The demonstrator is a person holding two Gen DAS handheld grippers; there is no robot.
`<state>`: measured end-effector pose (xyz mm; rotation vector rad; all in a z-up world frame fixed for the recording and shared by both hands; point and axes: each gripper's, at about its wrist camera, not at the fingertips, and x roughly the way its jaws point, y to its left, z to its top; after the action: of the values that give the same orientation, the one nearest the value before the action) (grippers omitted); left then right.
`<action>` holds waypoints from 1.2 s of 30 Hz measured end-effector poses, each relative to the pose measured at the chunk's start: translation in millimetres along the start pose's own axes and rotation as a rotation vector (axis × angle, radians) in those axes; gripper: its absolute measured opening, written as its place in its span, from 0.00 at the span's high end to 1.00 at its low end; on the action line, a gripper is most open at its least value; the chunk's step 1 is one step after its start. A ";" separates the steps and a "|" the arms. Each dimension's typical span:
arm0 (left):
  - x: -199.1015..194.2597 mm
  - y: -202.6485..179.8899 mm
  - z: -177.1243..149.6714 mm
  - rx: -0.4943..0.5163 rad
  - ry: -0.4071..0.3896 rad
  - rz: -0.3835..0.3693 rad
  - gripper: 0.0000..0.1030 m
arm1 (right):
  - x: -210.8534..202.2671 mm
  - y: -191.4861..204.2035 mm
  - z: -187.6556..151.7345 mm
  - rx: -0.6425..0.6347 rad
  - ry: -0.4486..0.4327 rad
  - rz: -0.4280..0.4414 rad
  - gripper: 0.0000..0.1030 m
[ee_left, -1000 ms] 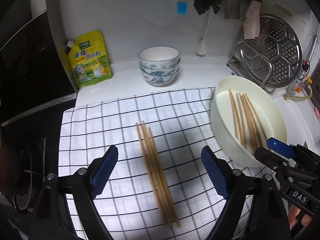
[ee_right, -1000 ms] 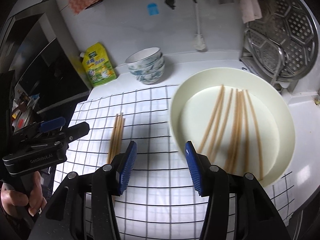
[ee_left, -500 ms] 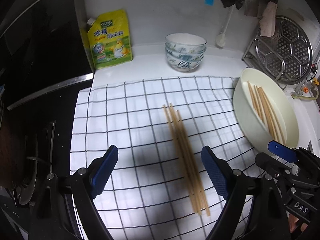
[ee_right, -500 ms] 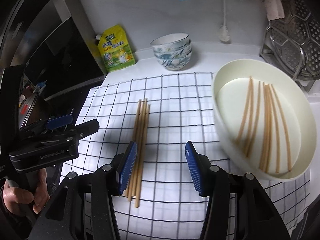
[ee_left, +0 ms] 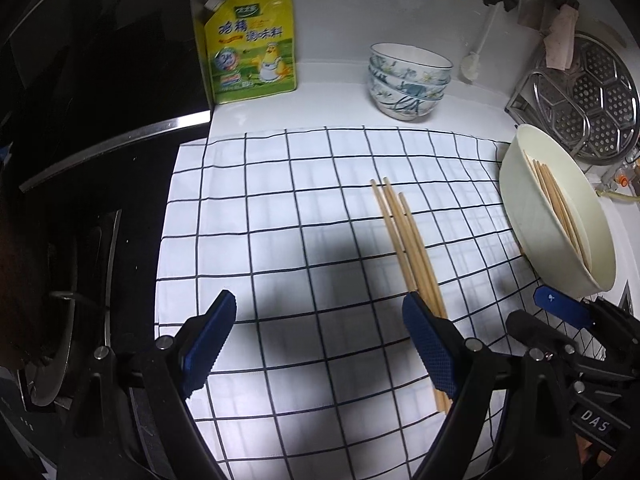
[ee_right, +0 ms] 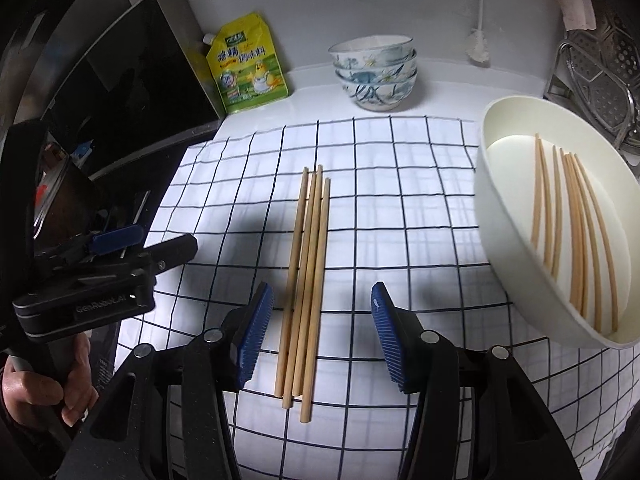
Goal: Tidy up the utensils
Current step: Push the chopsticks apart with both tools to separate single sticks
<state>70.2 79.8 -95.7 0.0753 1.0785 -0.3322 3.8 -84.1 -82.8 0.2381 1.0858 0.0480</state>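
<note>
Right wrist view shows your right gripper (ee_right: pixel 322 336) spread, unclenched, above the chopsticks (ee_right: pixel 306 276) on the cloth (ee_right: pixel 400 208), and your hand (ee_right: pixel 38 380). Left view shows your left gripper (ee_left: pixel 318 344) released, and "DAS" lettering (ee_left: pixel 595 426).

A white countertop (ee_left: pixel 332 104) runs along a plain white wall (ee_left: pixel 360 8). A white cloth with a black grid (ee_left: pixel 304 216) covers its near part. On the far left a yellow refill pouch (ee_left: pixel 250 46) leans on the wall beside a black glossy panel (ee_left: pixel 100 80). Stacked patterned bowls (ee_left: pixel 408 80) stand farther right, and a metal steamer rack (ee_left: pixel 592 100) is at far right.
</note>
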 end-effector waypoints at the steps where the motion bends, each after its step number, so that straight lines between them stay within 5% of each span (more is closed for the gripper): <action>1: 1.7 2.7 -0.6 -0.006 0.002 -0.002 0.19 | 2.9 1.0 -0.5 -0.001 0.005 0.002 0.51; 20: 26.2 19.2 -15.9 -0.022 0.033 0.058 0.19 | 44.3 -5.1 -13.0 -0.008 0.064 -0.030 0.51; 36: 38.9 -2.3 -17.9 0.017 0.040 0.052 0.19 | 65.8 -4.4 -20.0 -0.043 0.074 -0.107 0.51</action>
<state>70.9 72.6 -138.0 0.1254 1.1114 -0.2937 16.6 -74.8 -149.9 0.1402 1.1682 -0.0162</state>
